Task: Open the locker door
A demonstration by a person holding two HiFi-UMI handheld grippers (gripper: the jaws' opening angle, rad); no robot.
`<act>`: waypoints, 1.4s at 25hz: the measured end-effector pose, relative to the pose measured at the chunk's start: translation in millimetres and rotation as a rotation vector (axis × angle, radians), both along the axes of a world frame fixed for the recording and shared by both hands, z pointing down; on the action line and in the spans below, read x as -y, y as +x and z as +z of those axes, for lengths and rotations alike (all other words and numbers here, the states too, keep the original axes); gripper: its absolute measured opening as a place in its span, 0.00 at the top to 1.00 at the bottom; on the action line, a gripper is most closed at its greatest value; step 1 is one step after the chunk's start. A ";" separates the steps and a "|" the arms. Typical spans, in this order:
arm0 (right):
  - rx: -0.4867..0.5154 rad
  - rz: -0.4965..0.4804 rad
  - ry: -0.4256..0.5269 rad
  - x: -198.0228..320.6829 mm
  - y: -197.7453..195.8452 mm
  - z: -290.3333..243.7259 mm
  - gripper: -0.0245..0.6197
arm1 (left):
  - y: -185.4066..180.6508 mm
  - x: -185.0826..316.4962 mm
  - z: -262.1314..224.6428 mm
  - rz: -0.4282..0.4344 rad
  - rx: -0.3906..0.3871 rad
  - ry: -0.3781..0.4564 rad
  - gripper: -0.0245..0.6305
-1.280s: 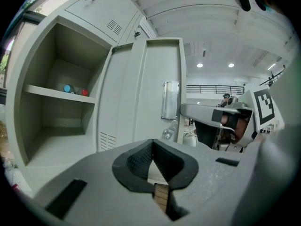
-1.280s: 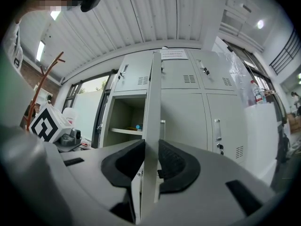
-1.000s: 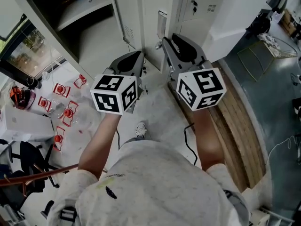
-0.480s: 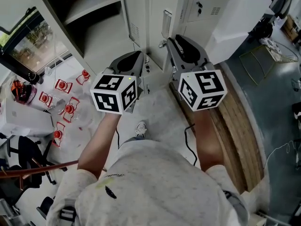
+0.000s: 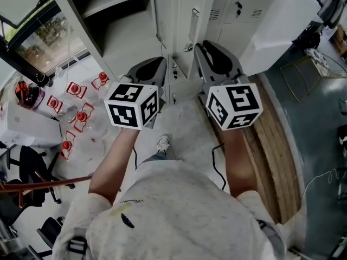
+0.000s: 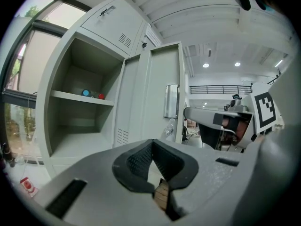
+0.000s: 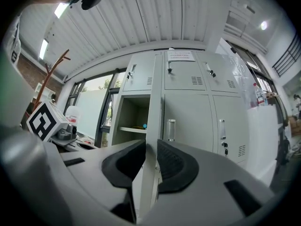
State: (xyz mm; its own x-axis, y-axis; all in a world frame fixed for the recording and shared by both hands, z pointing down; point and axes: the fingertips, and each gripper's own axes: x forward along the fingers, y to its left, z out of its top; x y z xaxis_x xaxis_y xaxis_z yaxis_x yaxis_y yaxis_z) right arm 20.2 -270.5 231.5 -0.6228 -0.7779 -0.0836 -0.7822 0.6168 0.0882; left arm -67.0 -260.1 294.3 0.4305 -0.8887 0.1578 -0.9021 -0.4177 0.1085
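Observation:
The grey locker door [image 5: 184, 15] stands swung out from the open compartment [image 6: 80, 117]. From the left gripper view its face and handle [image 6: 171, 101] show. My right gripper [image 7: 151, 161] has the door's free edge [image 7: 154, 126] between its dark pads, and the jaws are closing on it. In the head view the right gripper [image 5: 198, 49] reaches to that edge below the handle. My left gripper [image 6: 153, 142] hangs beside it, to the left and short of the locker, shut with nothing in it. The left gripper [image 5: 161, 65] points at the locker's foot.
A shelf in the open compartment carries small blue and red things [image 6: 91, 94]. Closed locker doors [image 7: 230, 126] lie to the right. On the floor left are red-marked packets [image 5: 76, 115] and a white box [image 5: 30, 137]; a wooden board [image 5: 276, 145] runs along the right.
The lockers have slid lower and to the right in the head view. Both grippers keep nearly the same places, the right one still at the door's edge.

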 end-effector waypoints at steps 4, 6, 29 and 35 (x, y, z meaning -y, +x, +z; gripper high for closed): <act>0.000 -0.006 -0.008 -5.6 -1.2 2.1 0.86 | -6.4 -9.3 0.5 -0.026 -0.003 0.001 0.95; -0.002 -0.021 -0.004 -11.2 -4.4 1.2 0.86 | -8.5 -13.9 0.3 -0.038 -0.004 0.003 0.95; 0.015 -0.258 -0.059 -32.9 -75.0 25.7 0.92 | -72.8 -50.6 5.8 -0.276 0.041 -0.004 0.95; 0.010 -0.322 -0.079 -39.7 -96.9 34.0 0.95 | -95.3 -60.1 6.7 -0.334 0.041 -0.004 0.95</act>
